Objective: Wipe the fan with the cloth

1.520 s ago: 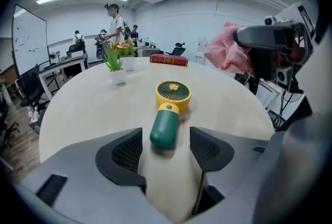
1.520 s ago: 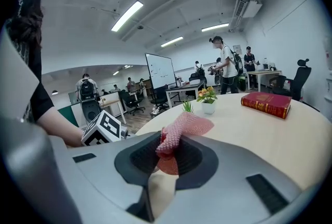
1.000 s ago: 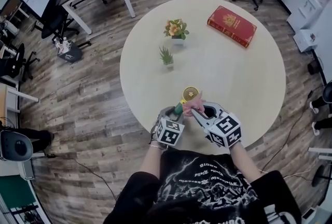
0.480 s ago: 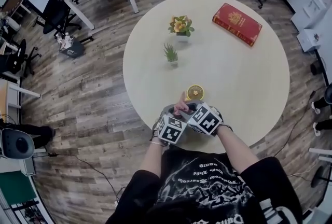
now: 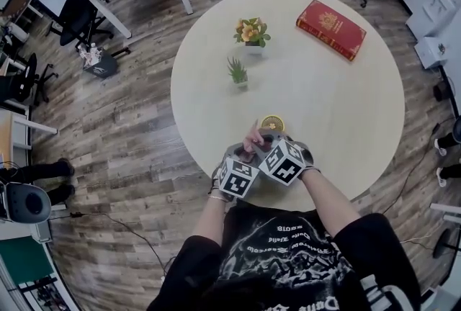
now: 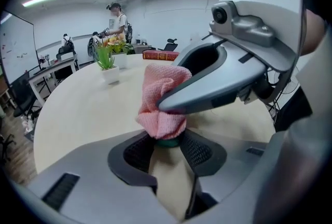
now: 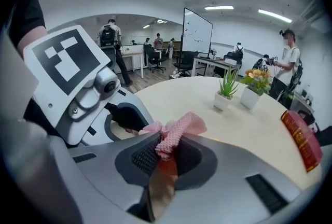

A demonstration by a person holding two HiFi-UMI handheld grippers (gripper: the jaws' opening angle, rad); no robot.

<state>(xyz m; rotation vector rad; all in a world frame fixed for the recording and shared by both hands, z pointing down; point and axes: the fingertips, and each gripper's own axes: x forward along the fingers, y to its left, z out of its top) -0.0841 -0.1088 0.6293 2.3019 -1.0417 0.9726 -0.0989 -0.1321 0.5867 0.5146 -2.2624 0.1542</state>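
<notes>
**A:** Where's the fan (image 5: 272, 122)?

**B:** By the table's (image 5: 360, 122) near edge, just beyond the left gripper (image 6: 167, 146) and right gripper (image 7: 163, 154), with the cloth (image 5: 252, 137) against it.

**A:** And beyond it?

**B:** A small plant (image 5: 238, 74), a flowering plant (image 5: 251, 32) behind that, and a book (image 5: 330, 29) at the far right.

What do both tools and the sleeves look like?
The left tool and right tool are grey moulded shells with black textured pads, each carrying a cube of black-and-white square markers. The person wears a black short-sleeved T-shirt with white print.
</notes>
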